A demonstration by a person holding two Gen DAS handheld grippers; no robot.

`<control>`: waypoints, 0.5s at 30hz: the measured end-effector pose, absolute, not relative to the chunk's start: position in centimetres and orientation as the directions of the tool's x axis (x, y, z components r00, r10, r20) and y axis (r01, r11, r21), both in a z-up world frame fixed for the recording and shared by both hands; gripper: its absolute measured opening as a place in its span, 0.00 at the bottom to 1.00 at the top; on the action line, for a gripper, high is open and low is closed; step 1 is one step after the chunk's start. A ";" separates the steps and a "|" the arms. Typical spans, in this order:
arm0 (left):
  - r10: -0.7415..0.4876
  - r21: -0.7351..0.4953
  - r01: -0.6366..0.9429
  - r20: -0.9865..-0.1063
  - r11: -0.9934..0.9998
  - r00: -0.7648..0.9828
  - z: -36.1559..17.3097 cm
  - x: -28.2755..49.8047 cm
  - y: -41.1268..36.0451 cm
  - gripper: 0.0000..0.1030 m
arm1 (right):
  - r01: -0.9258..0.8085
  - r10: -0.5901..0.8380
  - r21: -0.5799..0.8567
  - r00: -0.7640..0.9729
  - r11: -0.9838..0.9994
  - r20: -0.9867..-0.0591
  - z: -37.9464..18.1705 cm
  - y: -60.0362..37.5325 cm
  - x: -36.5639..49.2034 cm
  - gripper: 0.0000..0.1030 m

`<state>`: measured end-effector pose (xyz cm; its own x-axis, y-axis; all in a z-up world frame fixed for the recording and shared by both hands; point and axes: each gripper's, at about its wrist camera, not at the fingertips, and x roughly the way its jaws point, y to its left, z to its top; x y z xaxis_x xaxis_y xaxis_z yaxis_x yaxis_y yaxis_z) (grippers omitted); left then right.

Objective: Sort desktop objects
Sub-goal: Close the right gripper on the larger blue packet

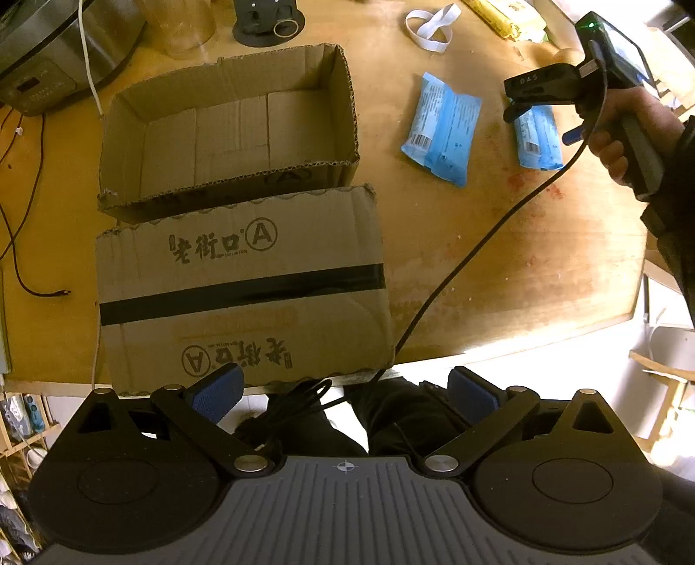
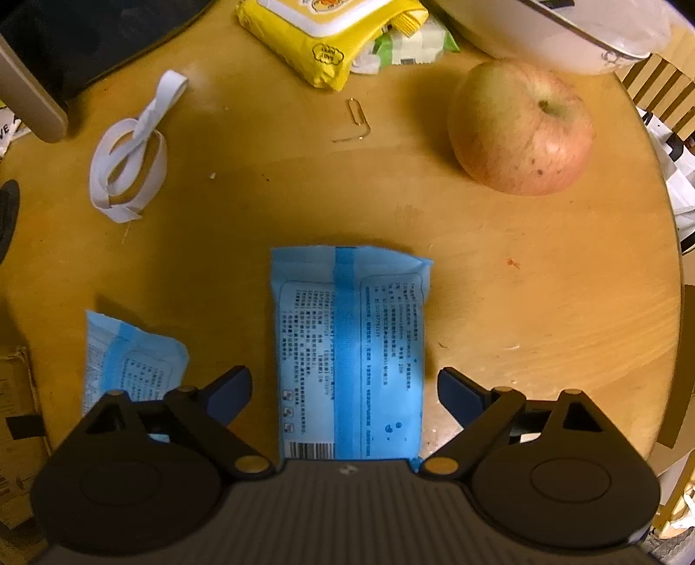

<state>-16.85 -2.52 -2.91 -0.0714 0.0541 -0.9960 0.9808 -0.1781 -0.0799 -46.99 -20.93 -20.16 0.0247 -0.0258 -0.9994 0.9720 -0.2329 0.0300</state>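
Poised to grasp: right gripper (image 2: 345, 393) spread wide astride flat light-blue plastic packet (image 2: 349, 347) on round wooden surface (image 2: 543, 304).

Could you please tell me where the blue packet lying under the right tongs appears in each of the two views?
Left wrist view: the blue packet lies at the upper right, partly hidden beneath the right tongs.
Right wrist view: the same packet sits at lower centre, between the open fingers.
Shared landmark: the white strap looped on the table.
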 end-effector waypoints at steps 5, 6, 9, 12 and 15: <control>0.059 -0.080 0.981 -0.996 -0.177 -0.071 -3.0 -16.8 -2.6 1.00 | 0.972 -0.030 0.023 0.017 -0.233 -0.999 -20.6 -20.9 -46.9 0.92; 0.059 -0.081 0.981 -0.996 -0.177 -0.071 -3.0 -16.8 -2.6 1.00 | 0.972 -0.031 0.023 0.016 -0.233 -0.999 -20.6 -20.9 -46.9 0.92; 0.060 -0.081 0.981 -0.996 -0.177 -0.071 -3.1 -16.8 -2.6 1.00 | 0.972 -0.040 0.029 0.021 -0.234 -0.999 -20.6 -20.8 -46.9 0.89; 0.061 -0.083 0.980 -0.995 -0.180 -0.073 -3.1 -16.9 -2.6 1.00 | 0.971 -0.052 0.034 0.022 -0.236 -0.998 -20.4 -20.6 -46.8 0.83; 0.062 -0.086 0.979 -0.995 -0.184 -0.075 -3.1 -17.0 -2.7 1.00 | 0.970 -0.062 0.034 0.019 -0.239 -0.998 -20.0 -20.6 -46.7 0.70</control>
